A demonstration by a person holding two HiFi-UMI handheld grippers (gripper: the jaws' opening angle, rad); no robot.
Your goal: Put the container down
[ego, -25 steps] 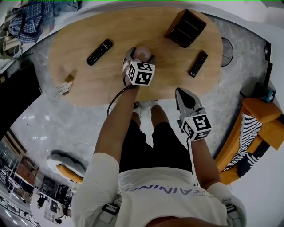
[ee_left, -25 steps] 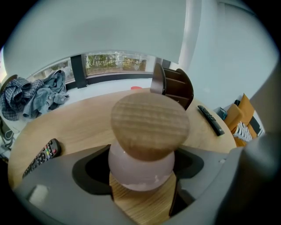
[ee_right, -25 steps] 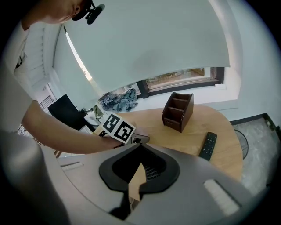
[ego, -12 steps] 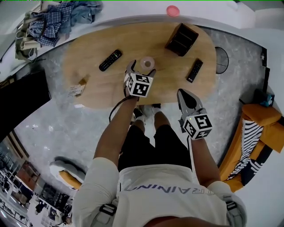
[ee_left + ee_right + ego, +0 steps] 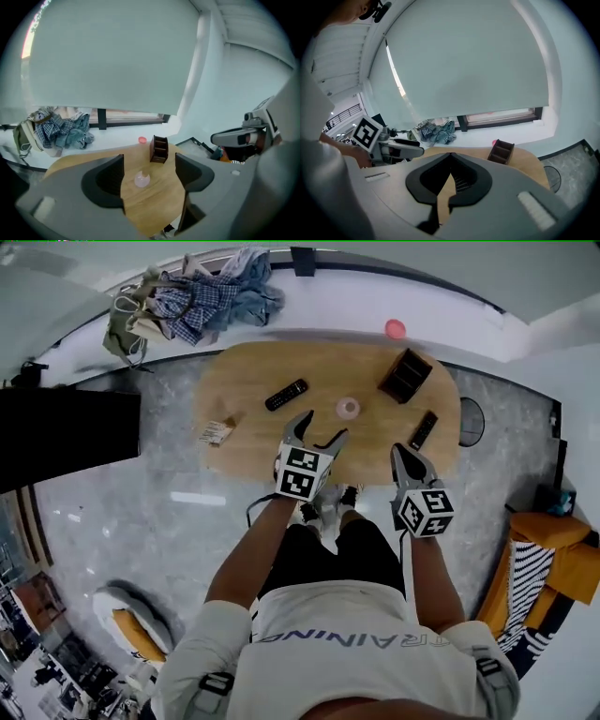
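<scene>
Nearest the person, the right tool (image 5: 403, 454) is hanging by the near edge of the counter (image 5: 244, 381) with its jaws together and empty. The left tool (image 5: 323, 426) is hovering beside it, its wide-apart jaws closing on nothing. Just beyond the left tool the container (image 5: 349, 408), small and pink, is sitting on the counter clear of both jaws, with a remote (image 5: 286, 395) to its left and a second remote (image 5: 423, 429) to its right. Farther back a dark box (image 5: 405, 375) is standing near the far edge, and a pink lid (image 5: 395, 329) and a heap of clothes (image 5: 216, 292) are lying on the ledge beyond.
</scene>
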